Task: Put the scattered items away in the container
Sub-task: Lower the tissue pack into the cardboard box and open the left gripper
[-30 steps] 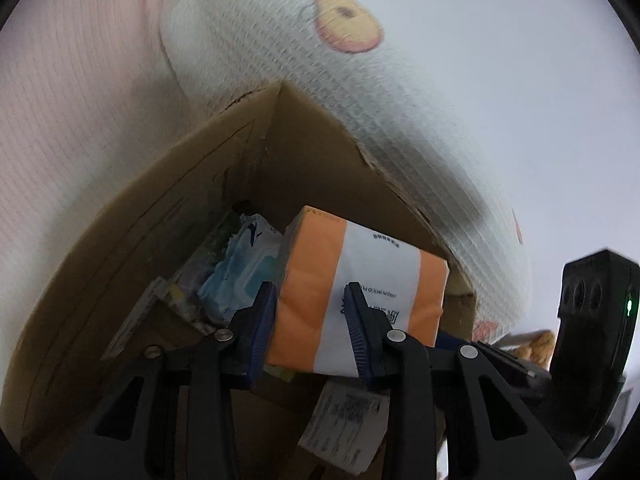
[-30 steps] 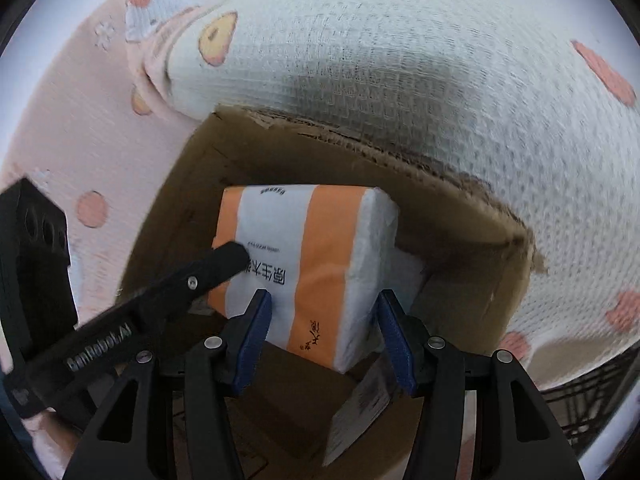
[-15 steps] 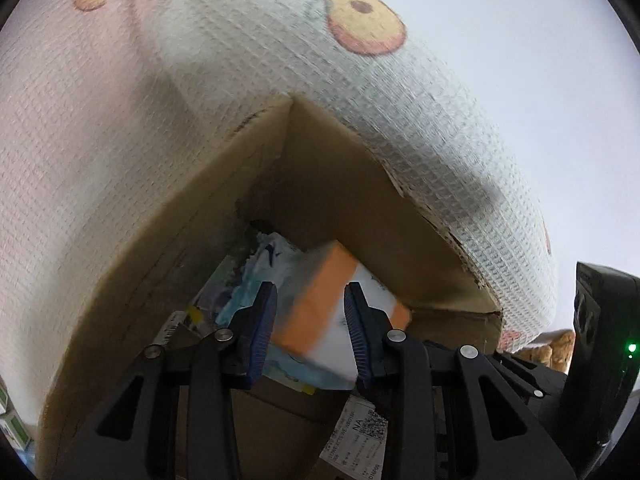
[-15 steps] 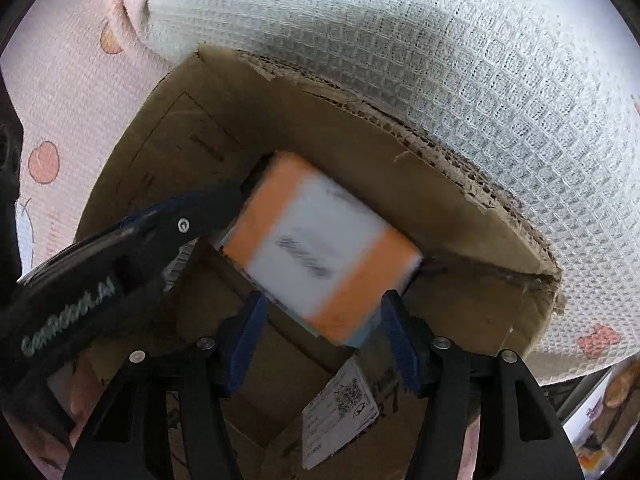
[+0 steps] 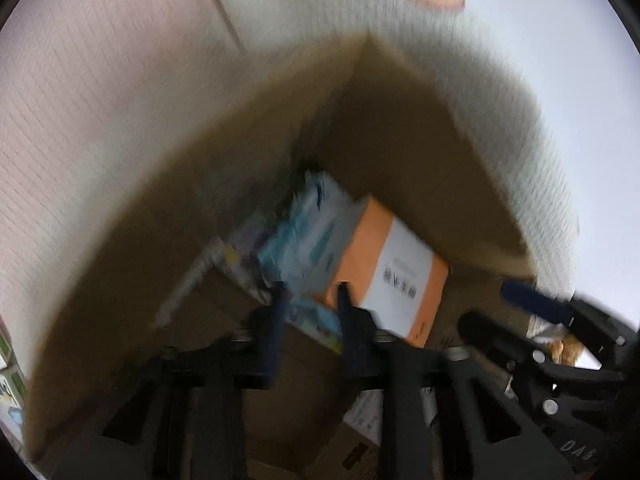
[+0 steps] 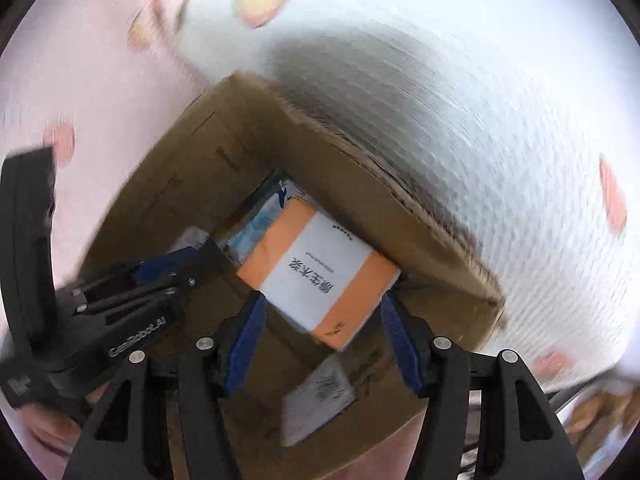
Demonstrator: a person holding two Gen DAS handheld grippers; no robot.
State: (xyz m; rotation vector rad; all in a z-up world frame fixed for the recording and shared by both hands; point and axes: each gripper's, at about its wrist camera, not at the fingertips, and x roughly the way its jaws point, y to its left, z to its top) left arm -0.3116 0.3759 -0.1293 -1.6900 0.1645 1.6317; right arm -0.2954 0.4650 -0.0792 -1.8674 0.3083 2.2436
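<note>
An orange-and-white tissue pack lies inside the brown cardboard box, against its far wall, on top of light blue packs. It also shows in the left wrist view in the box. My right gripper is open and empty, above the box in front of the pack. My left gripper has a narrow gap and holds nothing; it also shows in the right wrist view at the left, inside the box.
The box rests on a pink and white waffle blanket with orange prints. Blue packs and a white label lie in the box. The right gripper shows at the right edge of the left wrist view.
The tissue pack left both grippers and dropped into the box. Both grippers have pulled back; the views are blurred by motion.
</note>
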